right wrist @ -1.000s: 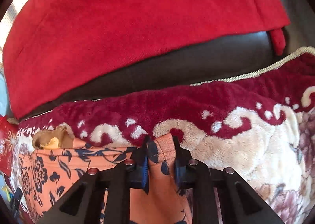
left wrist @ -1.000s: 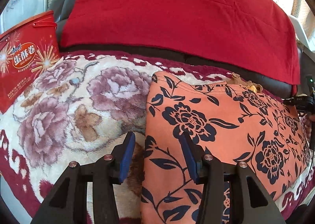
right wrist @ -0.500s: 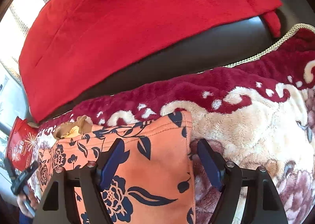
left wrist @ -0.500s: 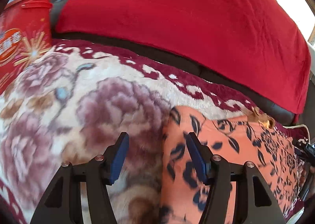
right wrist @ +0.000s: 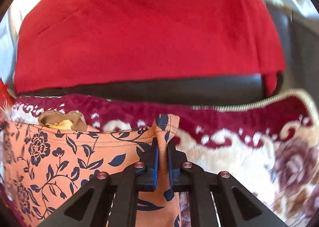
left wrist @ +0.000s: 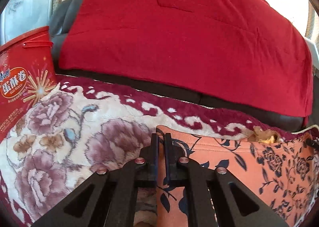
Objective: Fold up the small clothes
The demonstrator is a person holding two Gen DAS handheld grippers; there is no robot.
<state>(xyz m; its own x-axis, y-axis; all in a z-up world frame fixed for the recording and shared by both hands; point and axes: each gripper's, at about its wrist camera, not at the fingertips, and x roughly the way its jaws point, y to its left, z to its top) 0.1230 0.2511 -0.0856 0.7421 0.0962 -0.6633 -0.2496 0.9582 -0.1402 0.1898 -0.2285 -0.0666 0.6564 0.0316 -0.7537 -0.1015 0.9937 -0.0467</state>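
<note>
Both grippers were clamped on the far corners of the orange floral garment (left wrist: 239, 159). Left gripper (left wrist: 161, 139): jaws pressed nearly together w/ the garment's far-left corner pinched between them. Right gripper (right wrist: 161, 147): jaws pinched the far-right corner, which stuck up past the fingertips in a small fold. Garment lay spread on the floral plush blanket (left wrist: 59, 127), long axis running left-right between the two grippers, far hem stretched roughly straight and parallel to the sofa back. Near part ran out of frame under the grippers, so full shape couldn't be told. Tan/yellow bit of cloth (right wrist: 59, 121) poked out along the far hem, closer to the left side. Red blanket (left wrist: 179, 37) was draped over the dark sofa back (right wrist: 179, 89) behind. Red egg-roll box (left wrist: 22, 79) stood at the blanket's left edge, well apart from the garment.
</note>
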